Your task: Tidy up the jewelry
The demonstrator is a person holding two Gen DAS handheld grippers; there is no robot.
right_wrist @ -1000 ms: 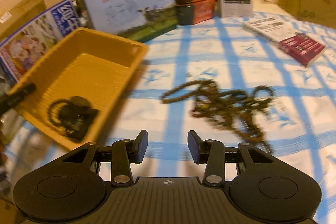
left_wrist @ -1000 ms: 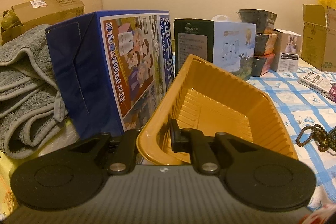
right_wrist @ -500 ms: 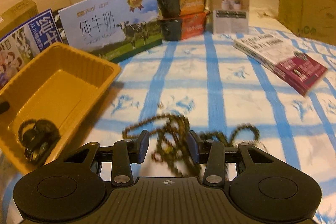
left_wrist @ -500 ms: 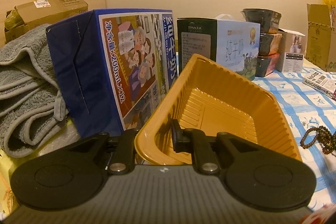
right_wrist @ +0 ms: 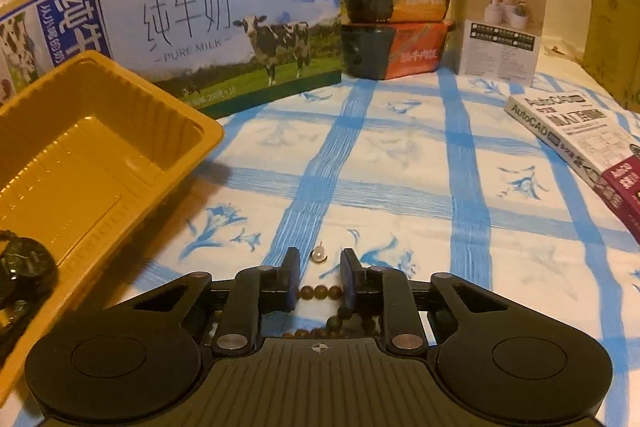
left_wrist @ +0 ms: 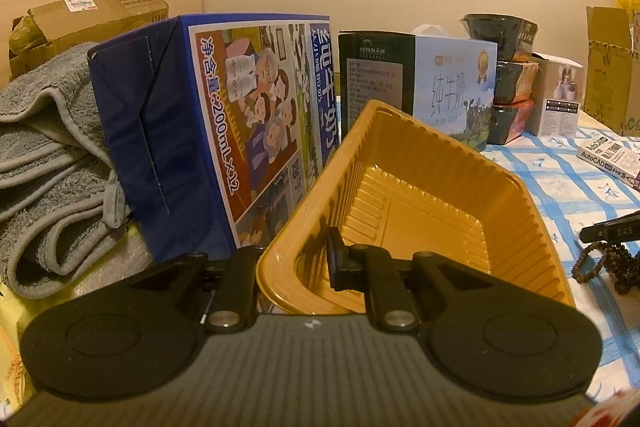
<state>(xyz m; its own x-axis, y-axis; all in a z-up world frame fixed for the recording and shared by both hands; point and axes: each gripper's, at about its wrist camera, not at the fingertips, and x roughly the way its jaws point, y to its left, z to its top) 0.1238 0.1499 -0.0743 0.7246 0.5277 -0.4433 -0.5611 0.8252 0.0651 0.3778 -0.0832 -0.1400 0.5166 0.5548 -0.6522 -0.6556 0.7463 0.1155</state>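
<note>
My left gripper [left_wrist: 292,267] is shut on the near rim of the yellow plastic tray [left_wrist: 440,155], one finger inside and one outside. The tray tilts against a blue milk carton. In the right wrist view the tray [right_wrist: 80,147] holds a black watch [right_wrist: 24,263] at its near end. My right gripper [right_wrist: 320,259] sits low over the brown bead necklace [right_wrist: 320,292], its jaws closing. A short run of beads lies between the pads, and more beads are hidden under the gripper body. A small pearl piece [right_wrist: 319,254] lies on the cloth between the fingertips. From the left wrist view, the necklace [left_wrist: 604,263] shows below a right finger [left_wrist: 612,229].
A blue-checked cloth [right_wrist: 460,167] covers the table. Milk cartons [right_wrist: 240,19], stacked noodle bowls [right_wrist: 396,7], a white box [right_wrist: 500,27] and a cardboard box [right_wrist: 616,27] line the back. Books [right_wrist: 580,139] lie at the right. Grey towels [left_wrist: 48,167] are piled at the left.
My right gripper came forward and down onto the bead necklace and its jaws narrowed around a few beads. One of its fingers now shows in the left wrist view. The left gripper kept still.
</note>
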